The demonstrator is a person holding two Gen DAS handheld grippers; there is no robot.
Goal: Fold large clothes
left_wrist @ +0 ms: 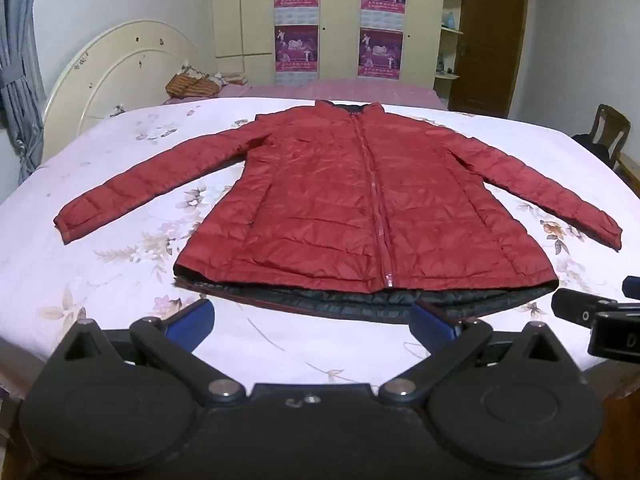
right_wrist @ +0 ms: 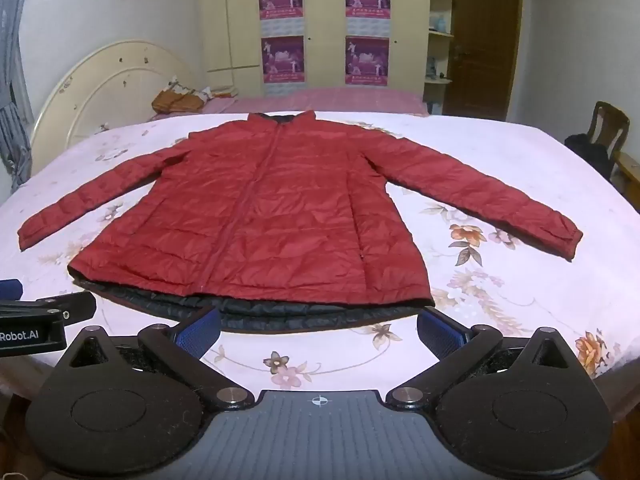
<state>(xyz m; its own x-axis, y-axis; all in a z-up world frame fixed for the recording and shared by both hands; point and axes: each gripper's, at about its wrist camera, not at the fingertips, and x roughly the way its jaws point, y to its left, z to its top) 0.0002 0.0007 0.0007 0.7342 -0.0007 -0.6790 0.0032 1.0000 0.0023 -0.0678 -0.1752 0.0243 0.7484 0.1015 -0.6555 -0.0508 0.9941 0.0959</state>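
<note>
A red quilted jacket (left_wrist: 340, 200) lies flat on the bed, zipped, front up, both sleeves spread outward, dark lining showing at the hem. It also shows in the right wrist view (right_wrist: 264, 220). My left gripper (left_wrist: 312, 320) is open and empty, hovering just short of the hem near the front bed edge. My right gripper (right_wrist: 320, 328) is open and empty, also just short of the hem, to the right of the left one. The right gripper's body shows at the right edge of the left wrist view (left_wrist: 600, 320); the left gripper's body (right_wrist: 36, 320) shows at the left of the right wrist view.
The bed has a pink floral sheet (left_wrist: 120, 264) and a cream headboard (left_wrist: 120, 68) at the left. A folded orange cloth (left_wrist: 192, 84) lies at the far side. A wardrobe with posters (left_wrist: 340, 20) stands behind; a wooden chair (left_wrist: 608, 132) is at the right.
</note>
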